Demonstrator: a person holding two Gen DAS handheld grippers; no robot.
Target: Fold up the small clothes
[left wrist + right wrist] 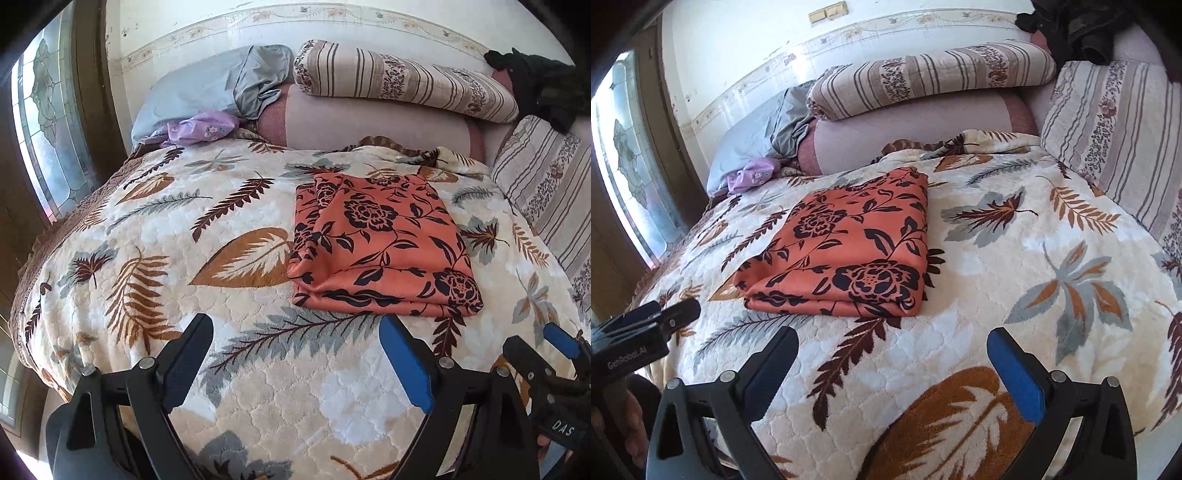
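Orange floral cloth (380, 240) lies folded on bedspread (166, 236) (grippers (297, 332) spread, empty).

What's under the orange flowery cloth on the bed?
The folded orange cloth lies on the leaf-patterned blanket, which shows all around it. Its own folded layers show at the near edge. Anything tucked inside or beneath cannot be seen.

One folded orange floral garment (380, 243) on one leaf-patterned bedspread (155, 236). Two striped pillows (399, 79). One pink bolster (369, 125). One grey-blue pillow (192, 92). One lilac cloth (199, 127). One dark clothing heap (543, 88). Two grippers: left gripper (295, 332), right gripper (892, 343).
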